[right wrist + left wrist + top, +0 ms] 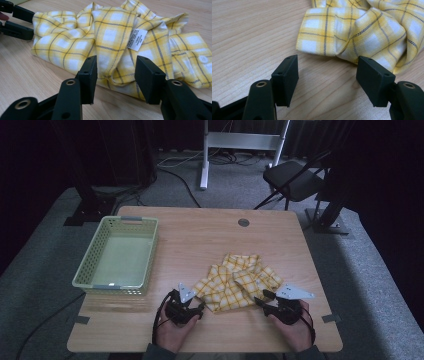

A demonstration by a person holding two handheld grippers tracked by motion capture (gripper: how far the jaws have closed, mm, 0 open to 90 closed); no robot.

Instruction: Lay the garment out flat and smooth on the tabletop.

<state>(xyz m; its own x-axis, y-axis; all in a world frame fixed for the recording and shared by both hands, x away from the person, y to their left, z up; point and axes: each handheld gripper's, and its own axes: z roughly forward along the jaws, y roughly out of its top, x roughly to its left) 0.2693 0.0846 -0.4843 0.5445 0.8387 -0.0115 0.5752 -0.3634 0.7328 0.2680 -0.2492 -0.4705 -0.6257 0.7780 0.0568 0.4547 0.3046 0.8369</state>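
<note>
A crumpled yellow plaid shirt (pixel 235 282) lies on the wooden table (pixel 200 237), right of the pale green plastic basket (pixel 120 255) and just ahead of the person's two hands. The left gripper (pixel 192 306) sits at the shirt's near left corner; in the left gripper view its jaws stand wide apart with only bare table between them, and the folded cuff-like edge of the cloth (pixel 324 37) lies just beyond the tips, the right pad nearly touching a fold. The right gripper (pixel 267 301) faces the shirt's near right edge; in the right gripper view its jaws are also spread wide and hold nothing, with a ridge of fabric below the white care label (pixel 137 38) lying between and just beyond them. The step in hand appears to be taking hold of the garment at both sides, probably to lift or spread it, perhaps on the way to the basket. To do it well, each gripper should probably slide forward low along the table so that one pad goes under the hem and the other over it, closing on a single clean edge rather than on a bunched lump of several layers. The two grips should sit well apart, so the shirt hangs open rather than twisted. A pinch on only the top fold could let the rest slip free when raised.
</note>
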